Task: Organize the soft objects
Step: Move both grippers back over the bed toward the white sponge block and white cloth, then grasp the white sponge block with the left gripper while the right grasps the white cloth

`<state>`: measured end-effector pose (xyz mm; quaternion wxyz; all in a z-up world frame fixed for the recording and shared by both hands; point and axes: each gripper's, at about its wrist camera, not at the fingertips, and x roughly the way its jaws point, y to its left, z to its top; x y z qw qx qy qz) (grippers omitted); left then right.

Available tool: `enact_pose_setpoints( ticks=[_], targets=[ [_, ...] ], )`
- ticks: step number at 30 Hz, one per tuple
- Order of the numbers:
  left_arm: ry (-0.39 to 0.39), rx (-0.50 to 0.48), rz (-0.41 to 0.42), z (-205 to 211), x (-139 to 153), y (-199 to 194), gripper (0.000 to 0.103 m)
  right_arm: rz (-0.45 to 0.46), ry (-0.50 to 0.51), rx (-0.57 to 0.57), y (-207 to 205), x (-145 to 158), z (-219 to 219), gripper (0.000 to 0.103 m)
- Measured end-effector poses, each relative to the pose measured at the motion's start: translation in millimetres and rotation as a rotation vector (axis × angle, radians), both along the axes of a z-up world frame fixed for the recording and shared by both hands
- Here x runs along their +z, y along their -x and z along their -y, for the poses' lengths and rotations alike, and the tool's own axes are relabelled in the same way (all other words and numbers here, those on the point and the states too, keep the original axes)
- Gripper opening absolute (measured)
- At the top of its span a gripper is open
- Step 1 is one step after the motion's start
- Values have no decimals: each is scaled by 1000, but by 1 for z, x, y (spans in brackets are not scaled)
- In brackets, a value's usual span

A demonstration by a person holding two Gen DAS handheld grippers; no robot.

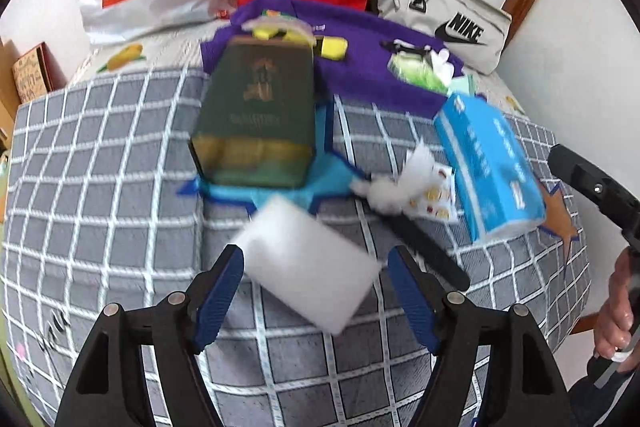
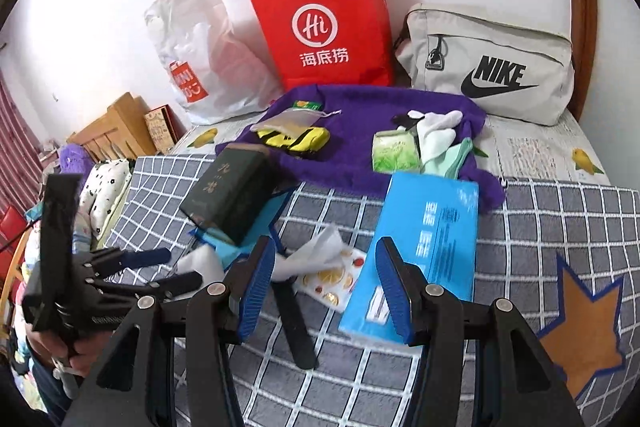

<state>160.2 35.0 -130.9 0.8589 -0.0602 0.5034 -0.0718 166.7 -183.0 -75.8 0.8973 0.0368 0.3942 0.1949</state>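
A grid-check bedspread point(image 1: 100, 155) lay cluttered toward the wall, w/ bare cloth near its front edge. The left gripper point(image 1: 316, 263), angled down, jaws spread, straddled a white sponge point(image 1: 308, 267) without pressing. The right gripper point(image 2: 326, 267) hung half-open, empty, beside a blue tissue pack point(image 2: 432, 239).

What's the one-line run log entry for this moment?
left hand-held gripper: open, white sponge between fingers | right hand-held gripper: open, empty, beside blue tissue pack | surface: checked blanket

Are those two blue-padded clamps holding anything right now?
Neither. The left gripper stands open around a white rectangular sponge block, pads apart from it. The right gripper is open over the bed, gripping nothing.
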Motion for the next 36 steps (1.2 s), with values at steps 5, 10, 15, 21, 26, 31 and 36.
enact_pose_setpoints(
  ticks=[5, 10, 15, 21, 26, 31, 36],
  targets=[
    [-41, 3, 2, 13, -15, 6, 81, -16, -3, 9, 10, -12, 2, 53],
    [-144, 4, 16, 25, -21, 6, 85, -31, -12, 2, 13, -21, 7, 52],
    [-31, 55, -14, 2, -33, 6, 70, -33, -25, 5, 17, -22, 7, 52],
    [-24, 26, 74, 1, -17, 20, 67, -36, -22, 25, 20, -26, 2, 52],
    [10, 22, 109, -3, -3, 29, 67, -44, -14, 40, 22, -29, -2, 53],
    [6, 46, 110, -11, 0, 29, 67, -66, -2, 78, 20, -36, -17, 53],
    [15, 68, 96, -23, -2, 28, 67, -63, 35, 120, 14, -40, -39, 52]
  ],
)
